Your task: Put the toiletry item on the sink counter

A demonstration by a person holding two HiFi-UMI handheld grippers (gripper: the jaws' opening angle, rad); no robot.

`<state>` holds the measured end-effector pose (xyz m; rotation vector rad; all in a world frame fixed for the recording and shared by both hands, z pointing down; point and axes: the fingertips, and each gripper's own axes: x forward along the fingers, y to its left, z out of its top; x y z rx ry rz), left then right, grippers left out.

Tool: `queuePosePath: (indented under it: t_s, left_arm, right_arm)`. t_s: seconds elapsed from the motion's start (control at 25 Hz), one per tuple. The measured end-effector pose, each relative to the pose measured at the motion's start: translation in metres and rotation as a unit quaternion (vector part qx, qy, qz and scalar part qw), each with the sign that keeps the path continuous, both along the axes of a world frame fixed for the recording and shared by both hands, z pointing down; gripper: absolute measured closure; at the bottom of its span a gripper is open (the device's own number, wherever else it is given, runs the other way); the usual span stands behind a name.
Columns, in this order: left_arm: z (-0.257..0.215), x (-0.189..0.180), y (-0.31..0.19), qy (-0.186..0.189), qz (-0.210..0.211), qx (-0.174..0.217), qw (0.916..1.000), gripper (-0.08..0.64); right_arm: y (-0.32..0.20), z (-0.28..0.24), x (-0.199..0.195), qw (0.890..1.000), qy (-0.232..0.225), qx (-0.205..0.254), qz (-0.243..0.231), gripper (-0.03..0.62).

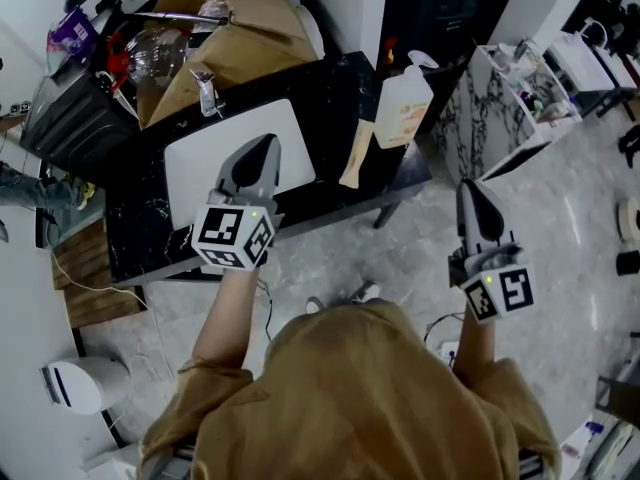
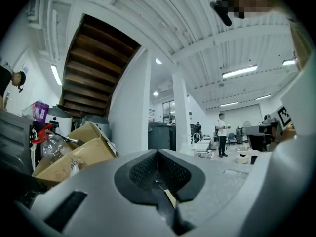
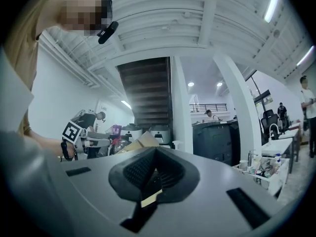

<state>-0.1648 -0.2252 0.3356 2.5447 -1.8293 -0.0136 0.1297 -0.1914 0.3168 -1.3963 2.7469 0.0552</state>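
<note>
The left gripper (image 1: 269, 142) has its jaws pressed together with nothing between the pads; the left gripper view (image 2: 158, 153) shows the ribbed faces meeting in a closed V. It hangs over the white basin (image 1: 195, 173) set into the black counter (image 1: 140, 230), with its tips toward the basin's far right part. A chrome faucet (image 1: 207, 93) stands at the basin's far edge.

The right gripper (image 1: 469, 184) is also closed and empty, its pads meeting in its own view (image 3: 155, 151). It is held over the pale floor (image 1: 400, 258), to the right of the counter's near corner and well apart from the left one.

The toiletry item, a white pump bottle (image 1: 403, 106) with an orange label, stands upright on the right end of the counter, right of the basin. Neither gripper touches it. A tan strip (image 1: 357, 153) lies just left of it.

Behind the basin sits an open cardboard box (image 1: 240, 33) with its flaps up; what it holds cannot be made out. Just left of it is a clear plastic container (image 1: 155, 56). Right of the counter stands a marble-patterned bin (image 1: 478, 118) holding small bottles and tubes (image 1: 535, 90).
</note>
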Motion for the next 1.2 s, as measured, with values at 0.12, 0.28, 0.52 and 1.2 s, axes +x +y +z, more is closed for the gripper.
queuePosePath:
  t_s: [0.12, 0.28, 0.52, 1.2]
  left_arm:
    - [-0.021, -0.007, 0.009, -0.005, -0.007, 0.028, 0.9996, 0.555]
    - [-0.049, -0.017, 0.023, 0.008, -0.017, 0.057, 0.9982, 0.555]
    - [-0.083, -0.023, 0.052, 0.014, -0.032, 0.100, 0.9944, 0.555]
    - [-0.059, -0.071, 0.104, 0.028, -0.117, 0.136, 0.9834, 0.557]
  right_arm:
    - [-0.001, -0.005, 0.006, 1.000, -0.001, 0.007, 0.003, 0.589]
    - [-0.006, -0.011, 0.016, 1.000, 0.006, 0.016, 0.013, 0.590]
    - [-0.013, -0.018, 0.038, 0.999, 0.004, 0.017, 0.029, 0.589]
    - [-0.023, -0.009, 0.046, 0.999, -0.007, 0.001, 0.041, 0.589]
